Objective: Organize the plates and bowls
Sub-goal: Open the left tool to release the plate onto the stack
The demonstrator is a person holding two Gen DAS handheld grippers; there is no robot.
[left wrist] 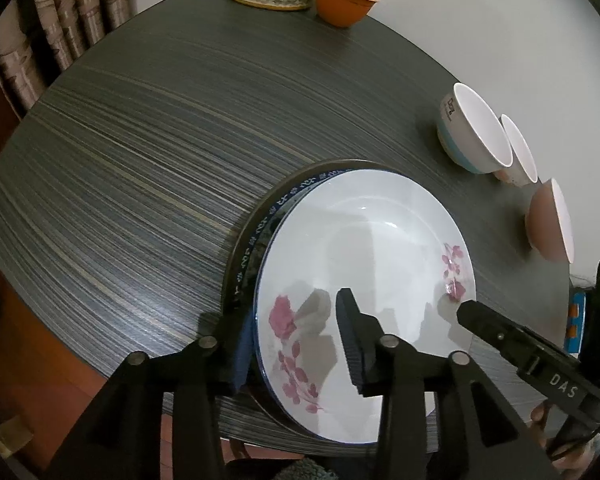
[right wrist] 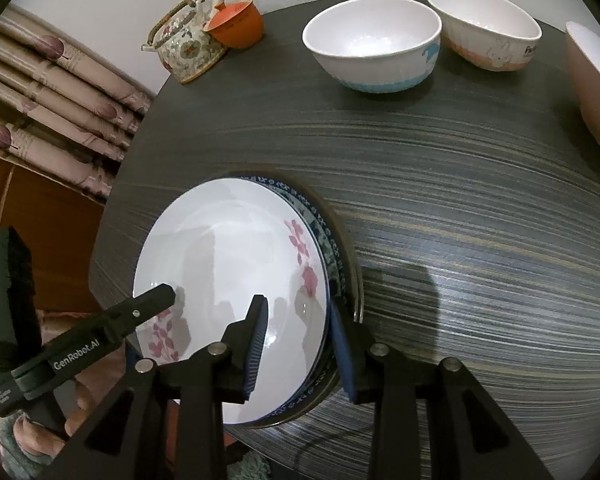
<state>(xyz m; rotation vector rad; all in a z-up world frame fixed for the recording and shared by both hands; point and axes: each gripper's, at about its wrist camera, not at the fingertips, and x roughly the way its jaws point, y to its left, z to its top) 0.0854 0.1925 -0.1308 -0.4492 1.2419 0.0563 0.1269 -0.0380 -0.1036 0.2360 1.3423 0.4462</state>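
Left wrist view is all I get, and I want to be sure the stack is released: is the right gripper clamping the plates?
Observer: No. The right gripper straddles the floral plate rim, jaws open, pads off it.
Operator: The middle bowl is mostly hidden here. What is it?
Observer: The middle bowl is white with an orange band and a rabbit print.
Operator: And the teapot, cropped for me?
Observer: The teapot has a woven hoop handle.
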